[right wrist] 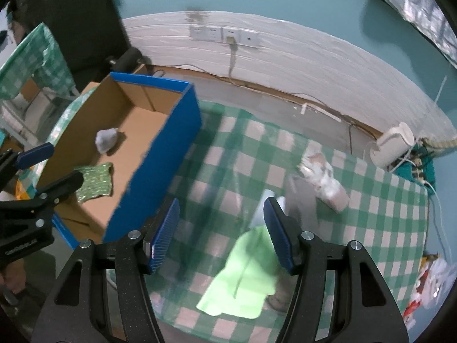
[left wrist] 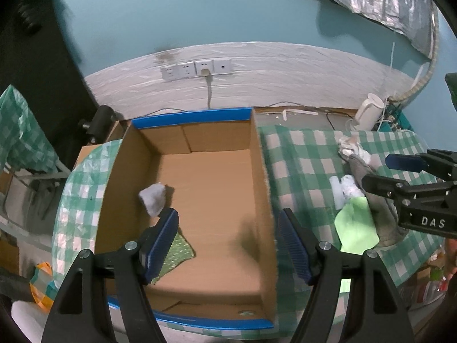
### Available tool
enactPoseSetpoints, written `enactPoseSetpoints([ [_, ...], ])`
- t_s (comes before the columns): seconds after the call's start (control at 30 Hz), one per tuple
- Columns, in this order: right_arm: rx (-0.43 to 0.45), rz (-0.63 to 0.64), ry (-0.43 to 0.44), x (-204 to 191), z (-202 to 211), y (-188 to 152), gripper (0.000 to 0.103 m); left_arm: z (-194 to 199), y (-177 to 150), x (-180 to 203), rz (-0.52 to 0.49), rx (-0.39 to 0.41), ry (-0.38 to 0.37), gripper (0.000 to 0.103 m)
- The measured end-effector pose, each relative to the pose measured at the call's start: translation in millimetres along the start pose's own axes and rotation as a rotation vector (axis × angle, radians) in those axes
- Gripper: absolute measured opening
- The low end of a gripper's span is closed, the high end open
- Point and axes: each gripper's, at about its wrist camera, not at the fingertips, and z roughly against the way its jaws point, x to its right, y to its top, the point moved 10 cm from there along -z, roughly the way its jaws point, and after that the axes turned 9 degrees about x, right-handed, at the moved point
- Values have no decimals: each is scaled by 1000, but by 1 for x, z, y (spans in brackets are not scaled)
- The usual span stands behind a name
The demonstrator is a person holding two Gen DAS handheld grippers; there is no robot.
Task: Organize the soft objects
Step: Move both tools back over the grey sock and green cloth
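An open cardboard box with blue outer walls stands on the checked table. Inside lie a pale grey soft lump and a green patterned cloth. My left gripper is open and empty above the box's near part. On the table to the right lie a bright green cloth, a grey sock, a pale blue item and a white crumpled piece. My right gripper is open and empty, over the green cloth's left edge.
A green-checked cloth covers the table. A white kettle and cables sit at the far right corner. Wall sockets with a plugged cable are on the back wall. Coloured bags lie off the right edge.
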Motion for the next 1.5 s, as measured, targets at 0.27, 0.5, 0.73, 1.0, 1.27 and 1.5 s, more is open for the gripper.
enactPoseSetpoints([
  [0.27, -4, -40, -36, 35, 2, -13, 62, -2, -3, 34, -51, -25, -37, 74],
  [0.5, -21, -68, -62, 61, -1, -26, 62, -12, -9, 57, -80, -60, -42, 74],
  [0.73, -50, -90, -88, 84, -9, -46, 62, -20, -15, 82, -97, -96, -62, 74],
  [1.0, -87, -105, -94, 98, -23, -69, 62, -35, -28, 110, -133, -144, -77, 74],
  [1.27, -121, -95, -87, 98, -34, -84, 62, -58, -45, 122, -107, -215, -98, 74],
  [1.5, -150, -80, -91, 98, -45, -95, 62, -67, -55, 130, -113, -244, -107, 74],
])
